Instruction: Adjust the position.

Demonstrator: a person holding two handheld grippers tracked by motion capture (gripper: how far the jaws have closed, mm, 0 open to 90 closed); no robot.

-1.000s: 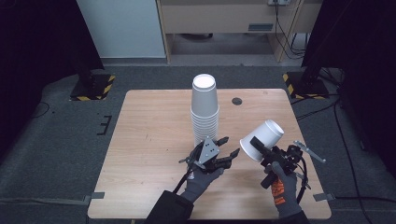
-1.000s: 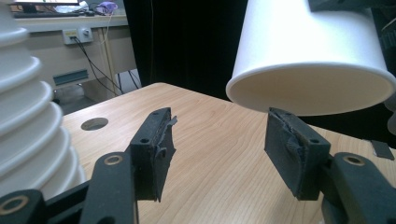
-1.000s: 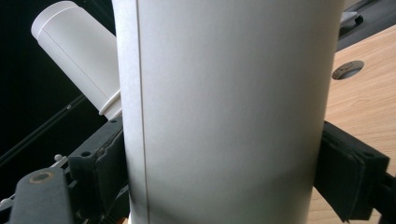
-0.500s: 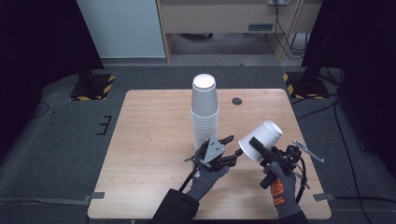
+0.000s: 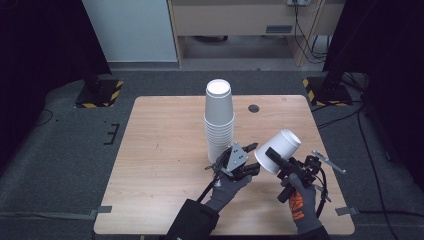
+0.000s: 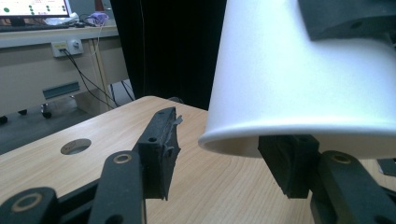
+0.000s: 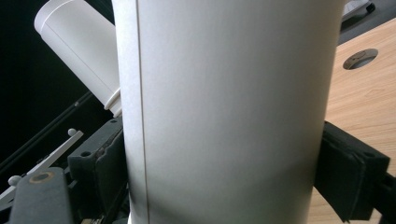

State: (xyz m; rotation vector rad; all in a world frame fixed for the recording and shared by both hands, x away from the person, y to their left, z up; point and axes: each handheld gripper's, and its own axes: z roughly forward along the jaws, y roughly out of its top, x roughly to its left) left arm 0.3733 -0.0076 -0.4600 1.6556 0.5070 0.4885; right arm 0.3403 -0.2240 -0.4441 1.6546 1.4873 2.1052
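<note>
1. A single white paper cup [image 5: 278, 151] is being held tilted above the table [image 5: 160, 150], near its front right part, with the closed base raised toward the far right and the open mouth turned down toward the left gripper [image 5: 243, 162].
2. The cup is being clamped across its wall by the right gripper [image 5: 283, 165]; in the right gripper view the black pads [image 7: 98, 172] are being pressed against both sides of the cup [image 7: 224, 112]. What is inside the cup cannot be told.
3. A tall stack of white cups [image 5: 219, 120] is being carried upside down by the table, near its middle, just behind the left gripper. In the right gripper view the stack [image 7: 77, 51] is being seen beyond the held cup.
4. The left gripper is being held partly open, and its jaws have just been closing. In the left gripper view the rim of the cup [image 6: 299, 84] is being seen above and just ahead of the jaws, with one pad partly hidden behind it; nothing is being pressed by the pads [image 6: 161, 149].
5. A round hole [image 5: 253, 108] is being shown in the table near the far edge, right of the stack and well apart from both grippers.
6. Nothing is being seen between the left gripper and the held cup.
</note>
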